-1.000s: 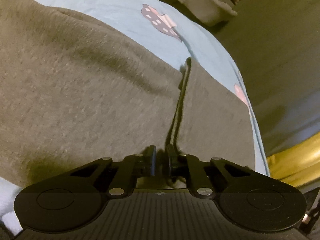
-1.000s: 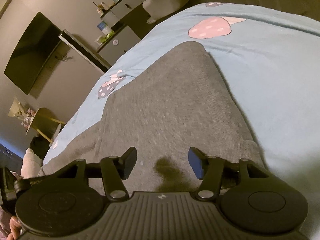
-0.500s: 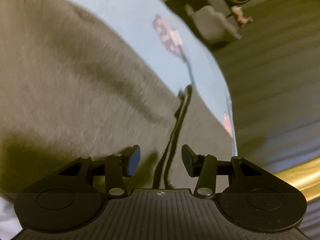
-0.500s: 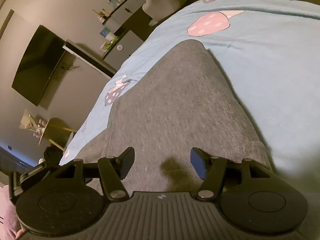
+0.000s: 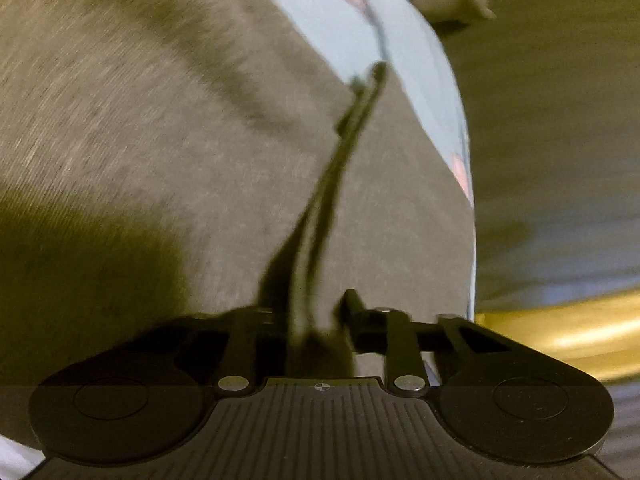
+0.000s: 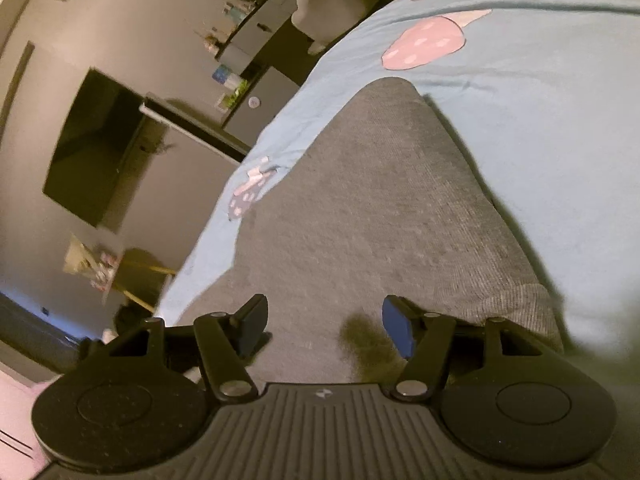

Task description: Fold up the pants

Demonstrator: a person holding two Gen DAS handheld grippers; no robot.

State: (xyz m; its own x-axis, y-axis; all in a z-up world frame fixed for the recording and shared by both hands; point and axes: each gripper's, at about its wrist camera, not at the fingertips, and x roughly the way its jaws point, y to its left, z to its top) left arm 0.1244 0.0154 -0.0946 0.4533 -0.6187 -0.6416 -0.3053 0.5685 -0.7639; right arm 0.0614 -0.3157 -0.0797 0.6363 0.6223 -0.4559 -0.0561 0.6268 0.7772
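Grey pants (image 6: pixel 376 216) spread on the bed (image 6: pixel 540 92).
Left hand-held gripper (image 5: pixel 316 316), jaws just closing, pinches the pants' fold; right hand-held gripper (image 6: pixel 324 320) spread above them.

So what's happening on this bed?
A person with a gripper in each hand is folding grey pants on a blue bedsheet. The left gripper has just been closing, its fingers nipping an edge of the fabric. The right gripper hovers open over the pants, holding nothing.

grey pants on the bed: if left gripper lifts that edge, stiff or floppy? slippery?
Likely floppy: the grey pants lie draped with soft creases on the blue bedsheet. Probably not slippery: the knit looks textured. The left gripper pinches a raised fold, so fabric bunches easily.
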